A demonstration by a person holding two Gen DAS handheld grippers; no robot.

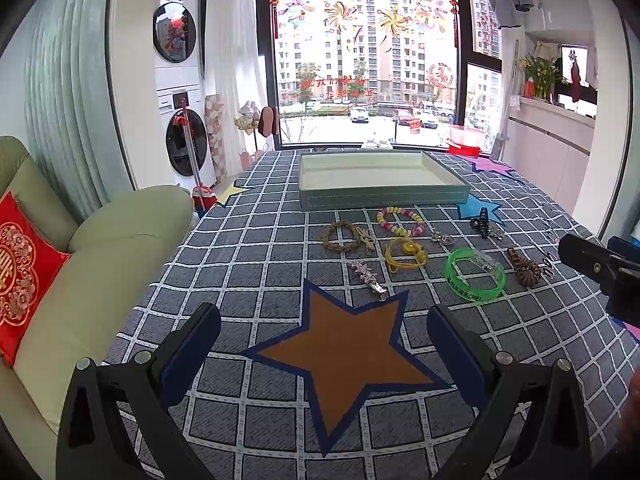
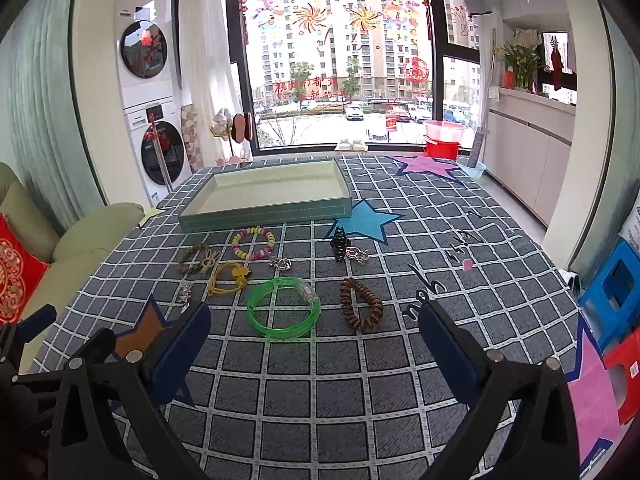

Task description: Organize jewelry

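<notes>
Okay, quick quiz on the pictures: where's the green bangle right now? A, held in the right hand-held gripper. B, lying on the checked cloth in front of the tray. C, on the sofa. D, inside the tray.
B: the green bangle lies flat on the checked cloth, nearer the camera than the tray, which looks empty; the right hand-held gripper is open and holds nothing.
</notes>
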